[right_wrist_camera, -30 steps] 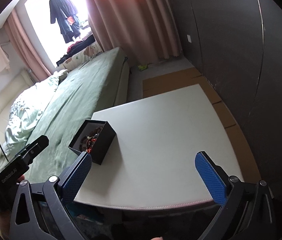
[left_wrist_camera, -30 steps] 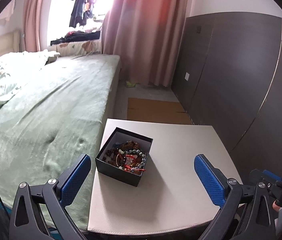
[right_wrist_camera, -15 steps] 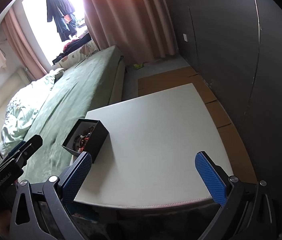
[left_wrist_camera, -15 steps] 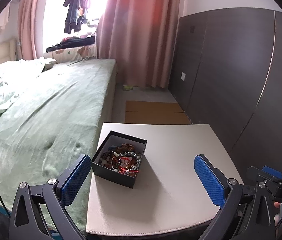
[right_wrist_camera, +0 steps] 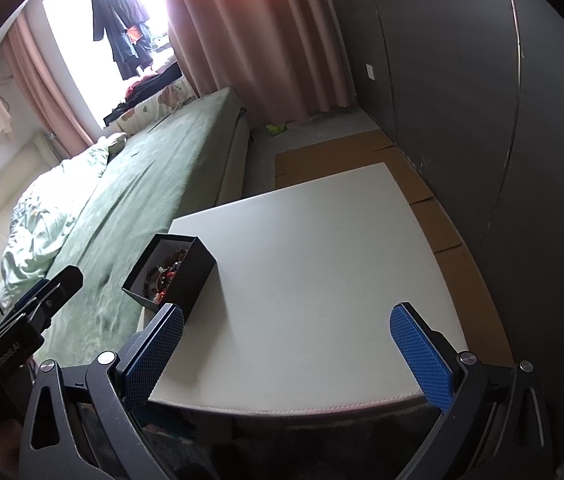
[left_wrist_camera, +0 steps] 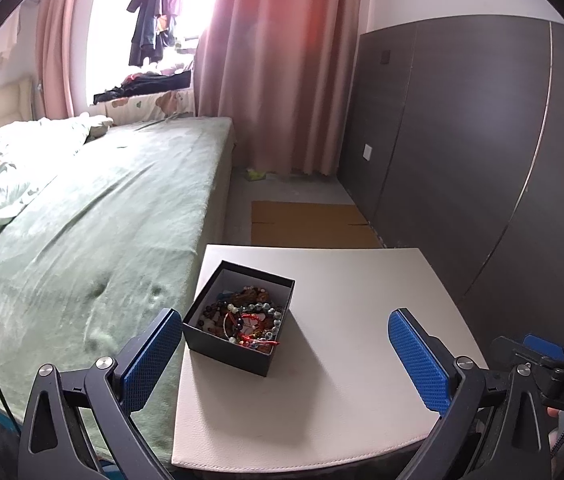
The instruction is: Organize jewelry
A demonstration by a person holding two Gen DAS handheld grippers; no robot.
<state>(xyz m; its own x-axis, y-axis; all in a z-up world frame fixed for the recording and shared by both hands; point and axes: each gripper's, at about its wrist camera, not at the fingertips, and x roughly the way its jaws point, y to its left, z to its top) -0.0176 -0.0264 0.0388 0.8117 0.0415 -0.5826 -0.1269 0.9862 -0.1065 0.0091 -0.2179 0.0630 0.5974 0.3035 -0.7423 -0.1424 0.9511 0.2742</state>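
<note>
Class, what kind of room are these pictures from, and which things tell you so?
Most likely a bedroom: a bed with a green sheet, pink curtains at the window, and a dark wardrobe.

In front of you, a small black box (left_wrist_camera: 237,320) sits open and upright on the white tabletop (left_wrist_camera: 342,380), close to its left edge and turned at a slight angle. Its inside walls are pale. It holds a tangled heap of jewelry (left_wrist_camera: 245,318): beaded bracelets in dark, brown and pale green-grey beads, with red cord on top.
</note>
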